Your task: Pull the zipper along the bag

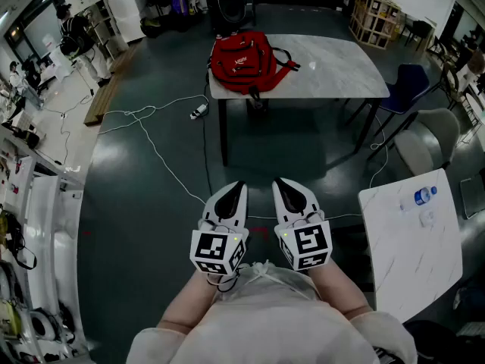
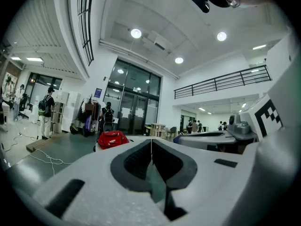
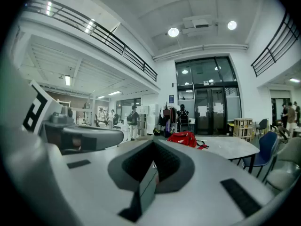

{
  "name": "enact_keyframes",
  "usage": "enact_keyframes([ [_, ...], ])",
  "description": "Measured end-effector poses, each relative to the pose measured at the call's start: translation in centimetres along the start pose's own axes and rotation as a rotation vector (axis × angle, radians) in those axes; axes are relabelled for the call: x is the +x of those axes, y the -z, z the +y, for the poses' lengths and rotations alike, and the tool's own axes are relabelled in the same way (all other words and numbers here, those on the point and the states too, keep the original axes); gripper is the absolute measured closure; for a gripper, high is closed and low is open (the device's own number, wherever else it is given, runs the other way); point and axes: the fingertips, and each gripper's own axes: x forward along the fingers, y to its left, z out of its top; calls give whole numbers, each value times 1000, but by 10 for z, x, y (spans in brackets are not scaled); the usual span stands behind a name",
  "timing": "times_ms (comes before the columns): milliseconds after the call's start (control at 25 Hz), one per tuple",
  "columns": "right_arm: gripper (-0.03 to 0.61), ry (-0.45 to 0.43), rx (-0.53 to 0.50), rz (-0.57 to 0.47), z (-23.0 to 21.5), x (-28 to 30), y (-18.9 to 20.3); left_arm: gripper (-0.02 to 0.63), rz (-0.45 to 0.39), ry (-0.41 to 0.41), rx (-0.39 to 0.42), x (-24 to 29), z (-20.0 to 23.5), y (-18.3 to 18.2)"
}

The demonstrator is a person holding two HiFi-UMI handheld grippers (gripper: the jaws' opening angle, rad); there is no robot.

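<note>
A red backpack point(image 1: 246, 61) lies on the left end of a pale marble table point(image 1: 333, 70) far ahead of me. It shows small in the left gripper view point(image 2: 112, 138) and in the right gripper view point(image 3: 183, 138). My left gripper point(image 1: 238, 185) and right gripper point(image 1: 280, 182) are held side by side close to my body, well short of the table. Both are shut with nothing between the jaws. The bag's zipper is too small to make out.
White cables point(image 1: 155, 139) trail over the dark floor between me and the table. A second white table point(image 1: 413, 237) with a blue-capped bottle point(image 1: 425, 195) stands at my right. Chairs point(image 1: 424, 139) sit right of the marble table. People stand in the background.
</note>
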Motion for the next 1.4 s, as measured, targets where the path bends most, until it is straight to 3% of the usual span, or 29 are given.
enact_keyframes([
  [160, 554, 3, 2, 10, -3, 3, 2, 594, 3, 10, -47, 3, 1, 1],
  [520, 552, 8, 86, 19, -21, 2, 11, 594, 20, 3, -41, 17, -7, 10],
  [920, 552, -33, 95, 59, -46, 5, 34, 594, 49, -8, -80, 38, -18, 34],
  [1160, 552, -63, 108, 86, -48, 34, 49, 594, 53, -4, -27, 54, -2, 40],
  [1400, 552, -56, 121, 101, -56, 97, 50, 594, 50, 9, -2, 96, 48, 34],
])
